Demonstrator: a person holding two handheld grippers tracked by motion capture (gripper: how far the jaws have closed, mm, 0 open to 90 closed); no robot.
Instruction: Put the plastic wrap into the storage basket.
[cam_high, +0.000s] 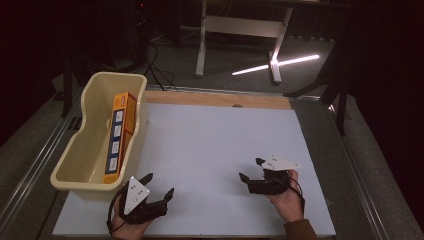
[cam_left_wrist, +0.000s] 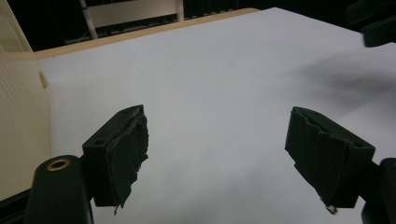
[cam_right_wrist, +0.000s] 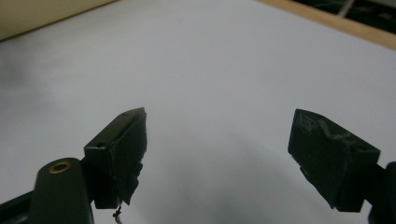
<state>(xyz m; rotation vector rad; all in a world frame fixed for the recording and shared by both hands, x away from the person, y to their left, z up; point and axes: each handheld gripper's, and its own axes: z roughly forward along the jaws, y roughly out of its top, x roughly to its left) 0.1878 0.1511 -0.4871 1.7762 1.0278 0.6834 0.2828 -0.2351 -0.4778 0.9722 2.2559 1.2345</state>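
Counter (cam_high: 210, 150) fills the high view: a white sheet over a wooden top whose bare strip shows along the far edge. A cream plastic tub (cam_high: 80, 170) sits at the left edge, just beside the left gripper (cam_high: 159, 185), with an orange carton (cam_high: 120, 132) standing on its long edge inside, leaning on the tub's right wall. The left gripper rests at the near-left corner, fingers spread wide with nothing between them. The right gripper (cam_high: 250, 170) hangs near the near-right corner, well apart from the left, fingers wide and empty. The middle of the sheet between them lies bare. Beyond the far edge, grey floor, cables and a white desk frame (cam_high: 240, 30) stand in a dark room.

Left gripper view: both fingers (cam_left_wrist: 123, 149) stand wide over the white sheet, the tub's wall (cam_left_wrist: 18, 116) close at the left.

Right gripper view: fingers (cam_right_wrist: 121, 149) wide, bare sheet between, the tub's wall (cam_right_wrist: 42, 14) and the wooden strip (cam_right_wrist: 336, 23) far off.
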